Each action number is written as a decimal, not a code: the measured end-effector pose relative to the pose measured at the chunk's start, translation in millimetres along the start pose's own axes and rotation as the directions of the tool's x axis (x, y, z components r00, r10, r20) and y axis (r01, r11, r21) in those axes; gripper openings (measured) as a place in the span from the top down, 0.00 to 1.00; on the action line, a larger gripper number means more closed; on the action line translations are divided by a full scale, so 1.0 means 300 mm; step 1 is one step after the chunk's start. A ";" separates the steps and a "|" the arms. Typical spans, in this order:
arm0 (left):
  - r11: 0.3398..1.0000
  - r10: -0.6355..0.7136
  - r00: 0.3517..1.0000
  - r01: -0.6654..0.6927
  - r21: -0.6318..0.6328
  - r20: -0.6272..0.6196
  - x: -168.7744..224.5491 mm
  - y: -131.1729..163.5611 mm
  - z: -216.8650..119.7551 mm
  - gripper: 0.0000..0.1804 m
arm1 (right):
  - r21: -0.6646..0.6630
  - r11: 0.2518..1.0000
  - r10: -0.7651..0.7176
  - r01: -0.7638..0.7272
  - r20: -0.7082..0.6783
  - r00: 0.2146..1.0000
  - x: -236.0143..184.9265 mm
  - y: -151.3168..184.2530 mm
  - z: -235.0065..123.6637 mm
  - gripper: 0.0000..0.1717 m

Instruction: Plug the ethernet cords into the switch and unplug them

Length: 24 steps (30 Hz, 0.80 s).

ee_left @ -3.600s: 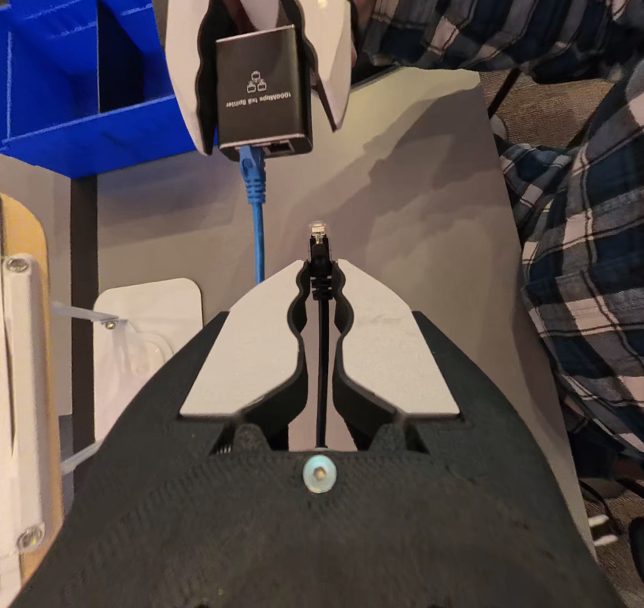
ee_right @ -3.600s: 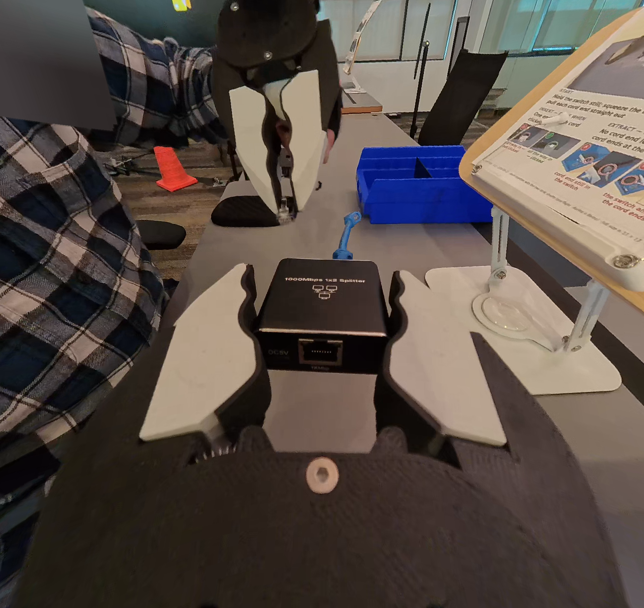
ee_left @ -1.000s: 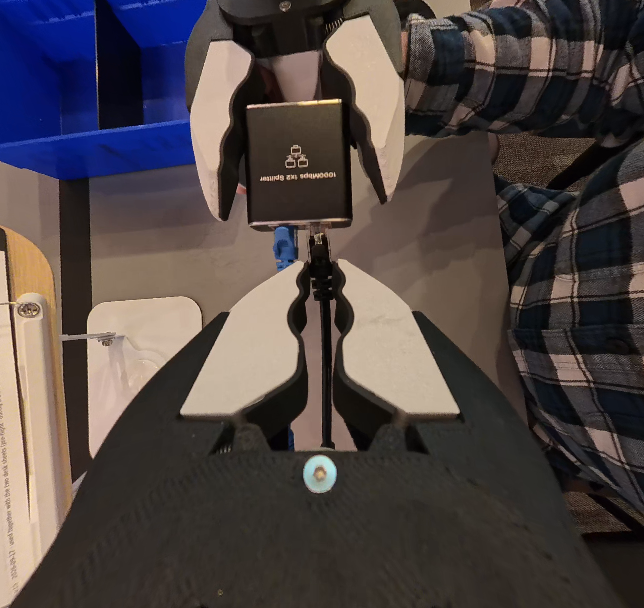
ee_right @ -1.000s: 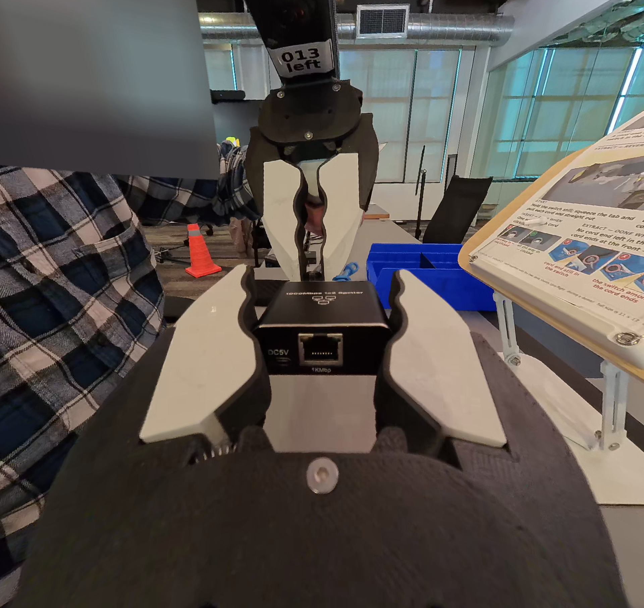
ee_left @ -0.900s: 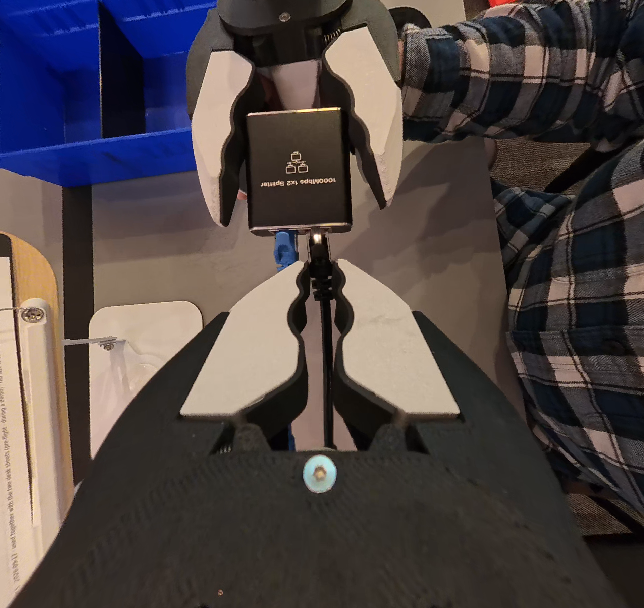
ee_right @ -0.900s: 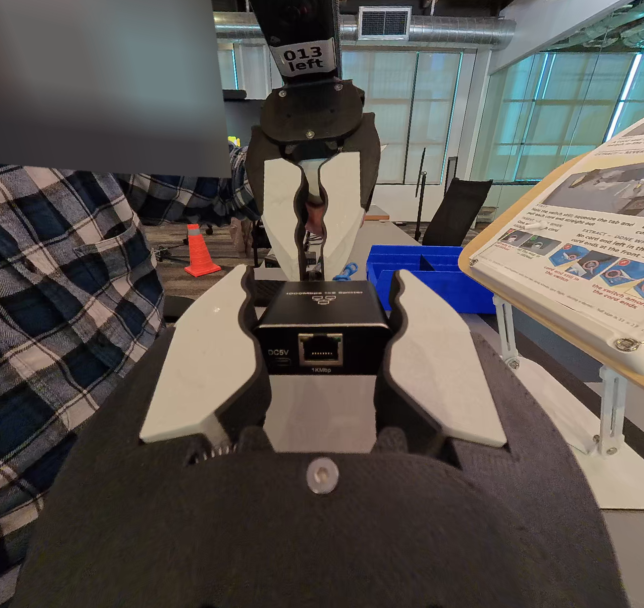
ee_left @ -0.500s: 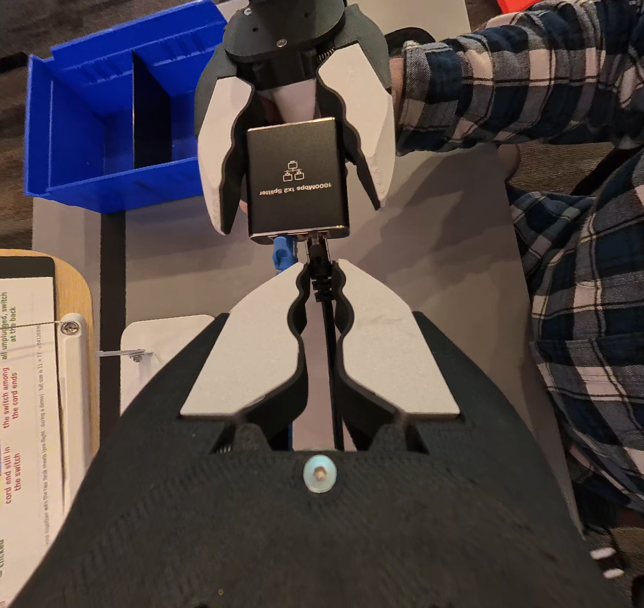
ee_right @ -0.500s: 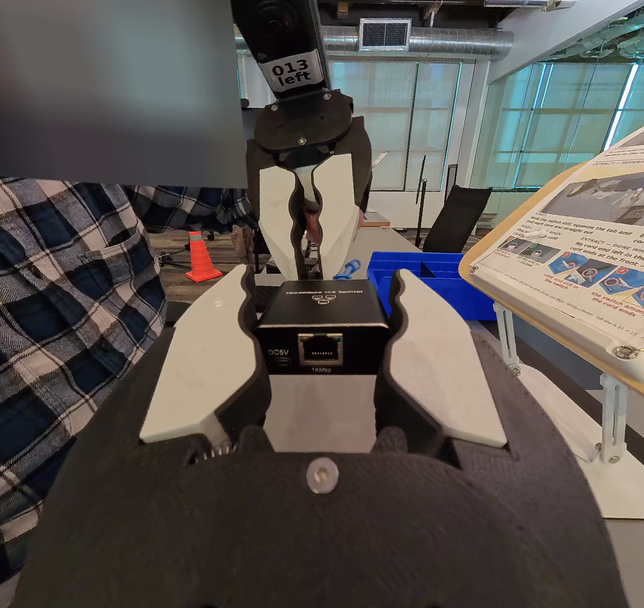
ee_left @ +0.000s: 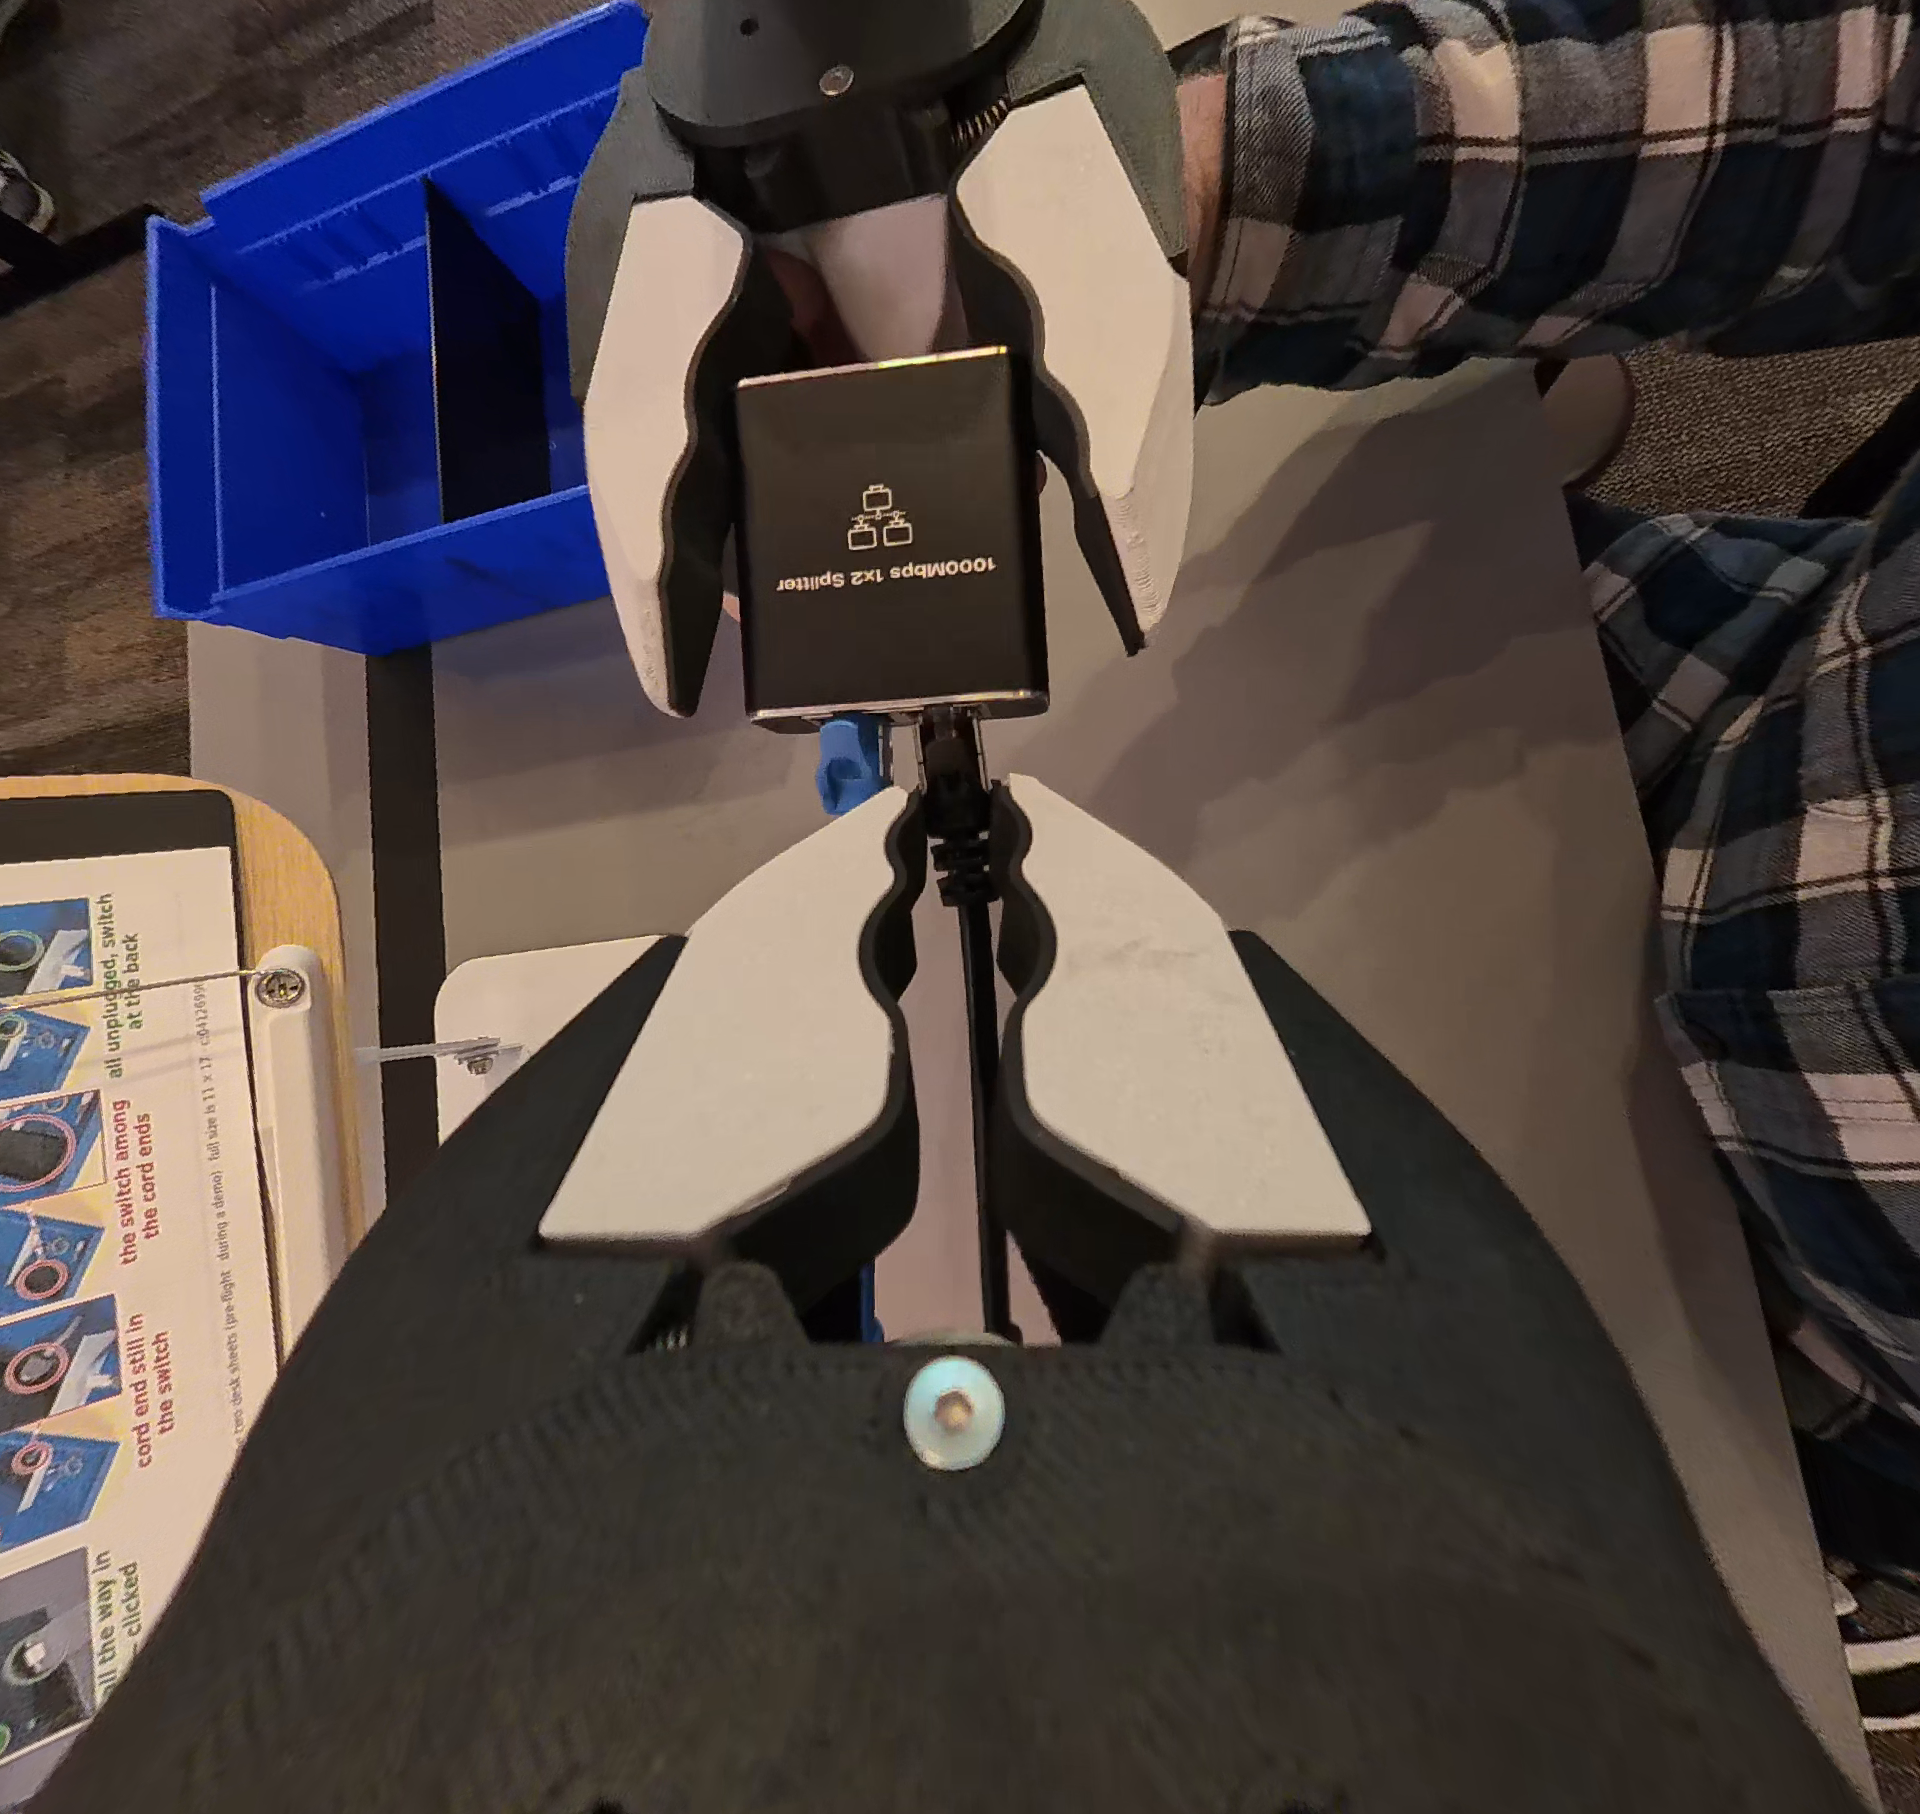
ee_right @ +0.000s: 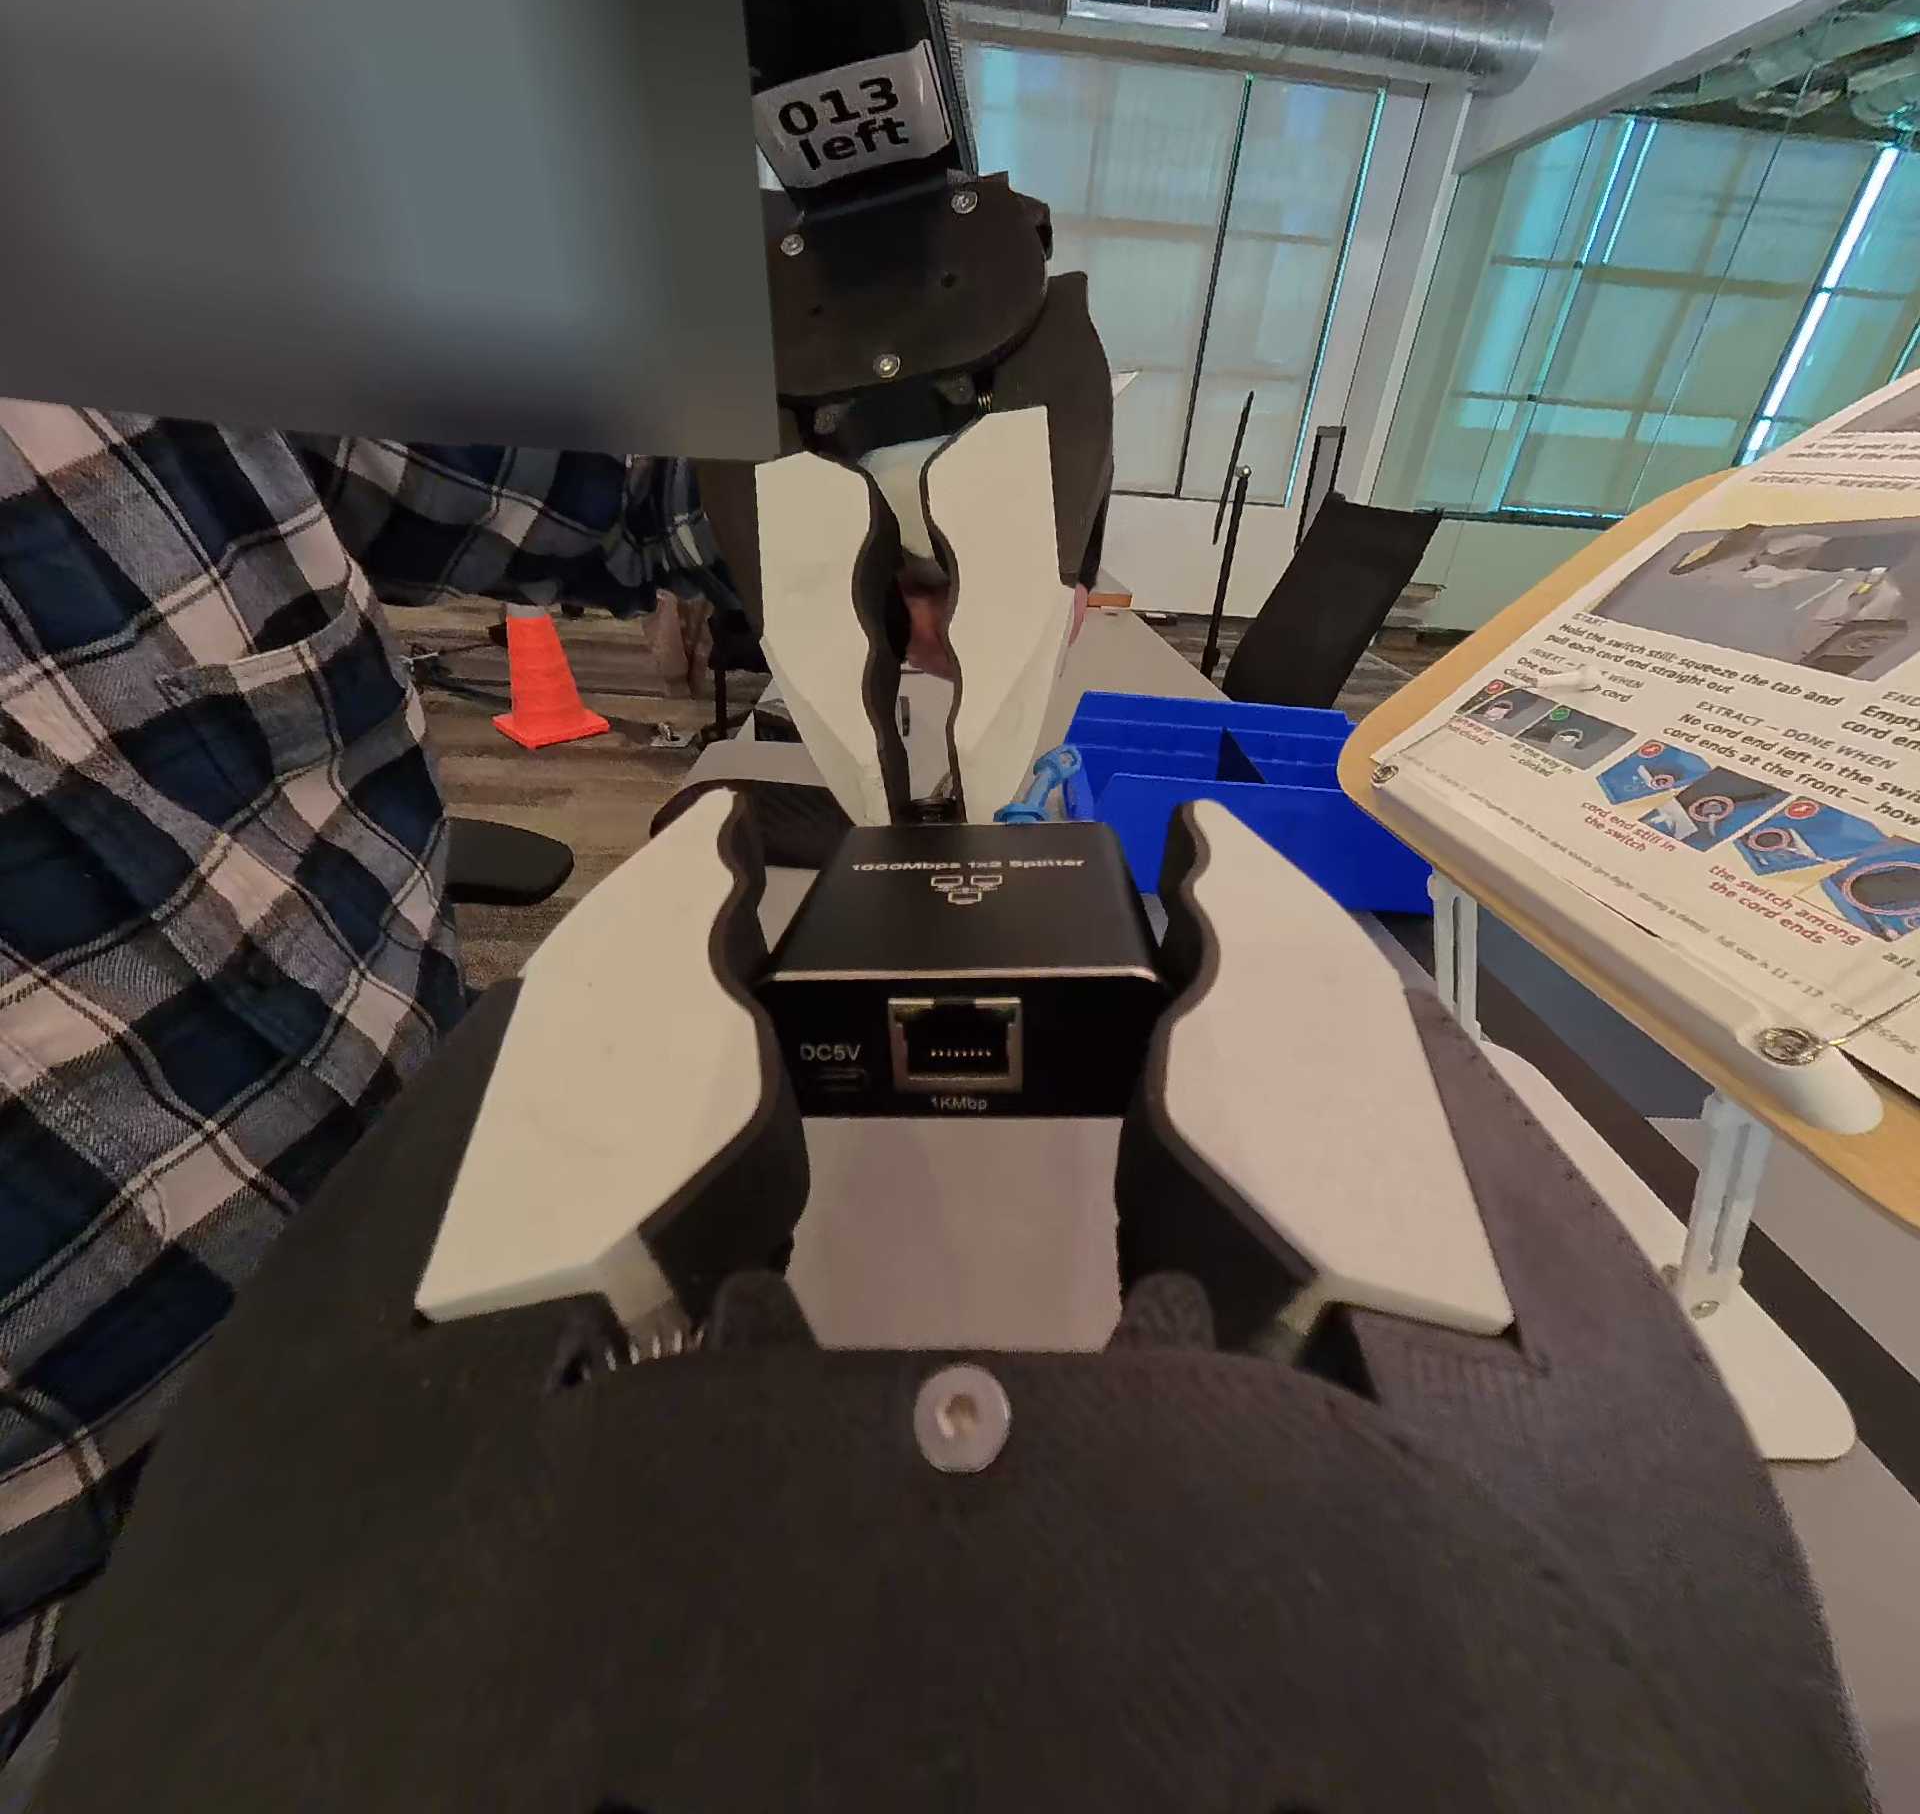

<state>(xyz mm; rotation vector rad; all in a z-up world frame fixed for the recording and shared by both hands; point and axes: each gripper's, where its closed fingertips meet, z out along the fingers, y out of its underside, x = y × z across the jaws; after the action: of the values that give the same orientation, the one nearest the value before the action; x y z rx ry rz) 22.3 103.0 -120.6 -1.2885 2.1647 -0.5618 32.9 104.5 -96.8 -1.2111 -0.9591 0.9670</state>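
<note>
Blue cord (ee_left: 847, 767) is sitting in the switch's left port; beside it my left tongs (ee_left: 961, 808) are pinching the black cord (ee_left: 961, 860) by its ribbed boot, plug entering the switch (ee_left: 891, 538). Right tongs (ee_right: 961, 917) are clamping that light, rigid, slick-looking box by its flanks, above the table (ee_left: 1351, 777).

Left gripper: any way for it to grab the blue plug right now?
Probably not as things stand. The left gripper is shut on the black plug, which sits at the switch port. The blue plug is right beside it and unobstructed, but the jaws are occupied.
</note>
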 end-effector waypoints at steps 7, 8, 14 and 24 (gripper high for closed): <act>0.999 0.024 0.999 -0.023 -0.025 0.032 -0.007 0.009 0.004 0.94 | -0.021 1.000 -0.012 0.011 -0.018 1.000 0.005 0.006 0.006 0.56; 0.999 0.034 0.998 -0.033 -0.025 0.044 -0.010 0.009 0.004 0.94 | -0.015 1.000 -0.011 0.011 -0.021 1.000 0.007 0.003 0.005 0.56; 0.994 0.105 0.988 -0.101 -0.034 0.116 -0.028 -0.010 -0.007 0.94 | 0.051 0.999 0.019 -0.018 -0.031 0.999 0.021 -0.029 -0.005 0.56; 0.987 0.156 0.972 -0.148 -0.058 0.175 -0.045 -0.025 -0.017 0.93 | 0.073 0.997 0.024 -0.019 -0.055 0.998 0.030 -0.051 -0.011 0.56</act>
<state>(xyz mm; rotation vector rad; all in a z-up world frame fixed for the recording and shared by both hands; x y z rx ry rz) 29.3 112.0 -108.9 -1.1369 2.1128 -0.3243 39.9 110.6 -81.2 -1.1841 -0.8618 0.9717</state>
